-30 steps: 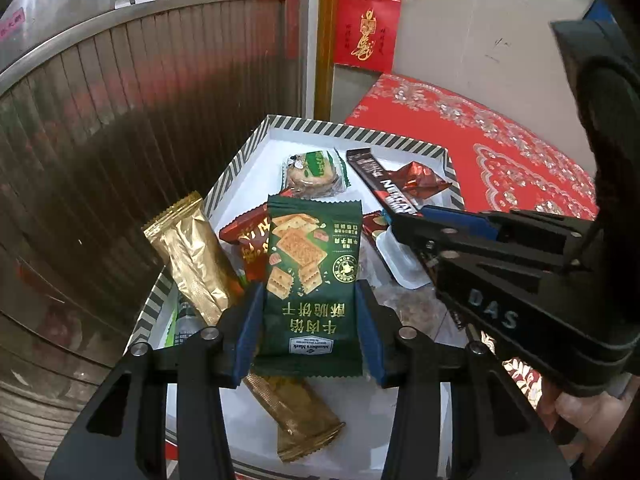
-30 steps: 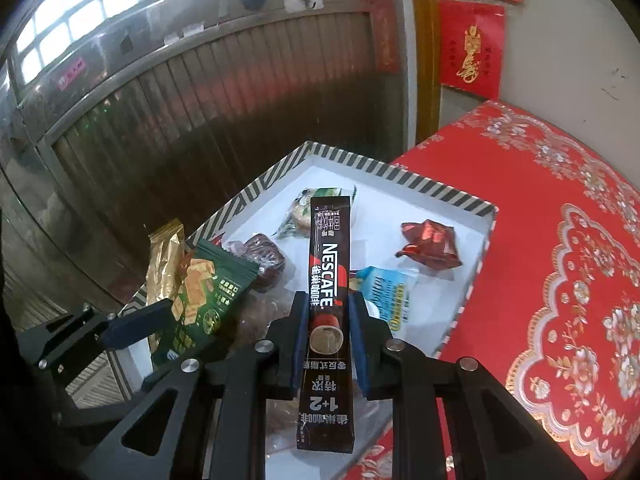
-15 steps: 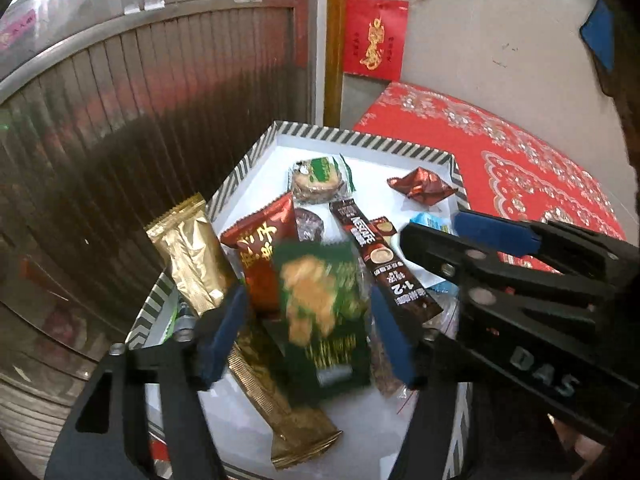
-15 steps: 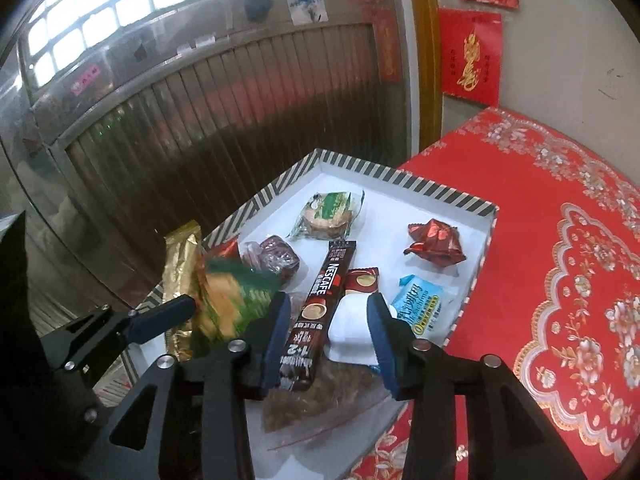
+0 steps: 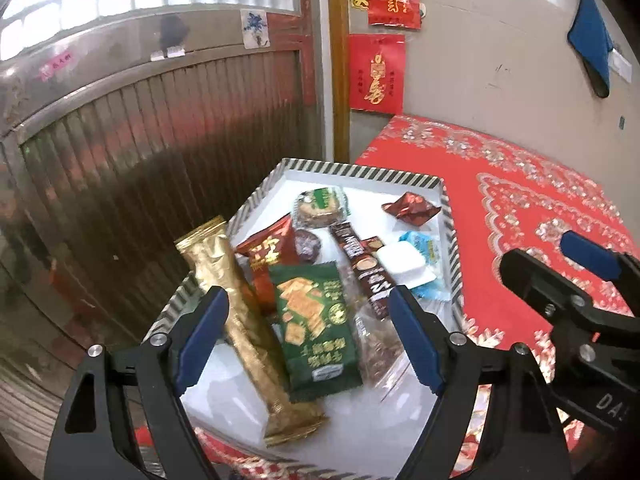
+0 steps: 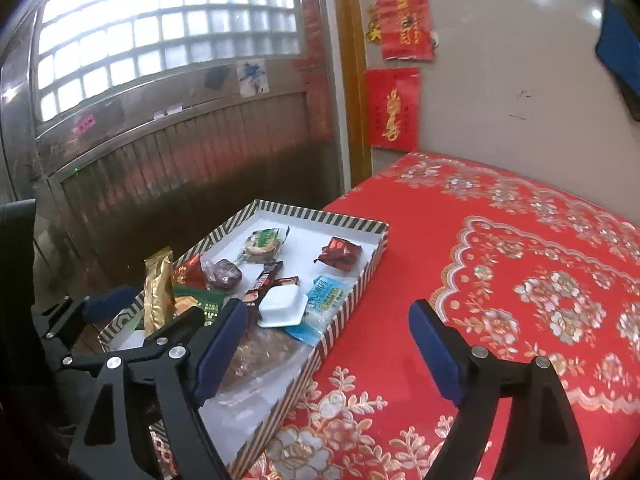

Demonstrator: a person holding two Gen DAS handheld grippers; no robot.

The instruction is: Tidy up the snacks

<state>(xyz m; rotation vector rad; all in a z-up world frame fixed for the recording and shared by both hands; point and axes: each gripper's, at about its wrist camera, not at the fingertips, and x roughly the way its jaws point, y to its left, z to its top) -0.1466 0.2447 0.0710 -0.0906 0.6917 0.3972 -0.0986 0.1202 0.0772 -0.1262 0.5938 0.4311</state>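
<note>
A white tray with a striped rim (image 5: pixel 360 171) (image 6: pixel 352 306) holds several snacks. A green cracker packet (image 5: pixel 314 322) lies on a long gold packet (image 5: pixel 236 312), with a red packet (image 5: pixel 268 256) behind. A brown Nescafe stick (image 5: pixel 362 268) (image 6: pixel 264 280) lies in the middle, beside a white tub (image 5: pixel 402 264) (image 6: pixel 280 306) and a blue packet (image 6: pixel 326 294). My left gripper (image 5: pixel 308 344) is open and empty above the tray's near end. My right gripper (image 6: pixel 328 354) is open and empty over the tray's right rim.
The tray sits at the left edge of a red flowered tablecloth (image 6: pixel 520 280). A ribbed metal door (image 5: pixel 160 140) stands behind it on the left and a grey wall with red paper hangings (image 6: pixel 394 108) at the back. A clear bag of brown food (image 6: pixel 256 356) lies at the tray's near end.
Both grippers opened and pulled back. The green cracker packet dropped from the left gripper onto the gold packet; the Nescafe stick dropped from the right gripper into the tray's middle.
</note>
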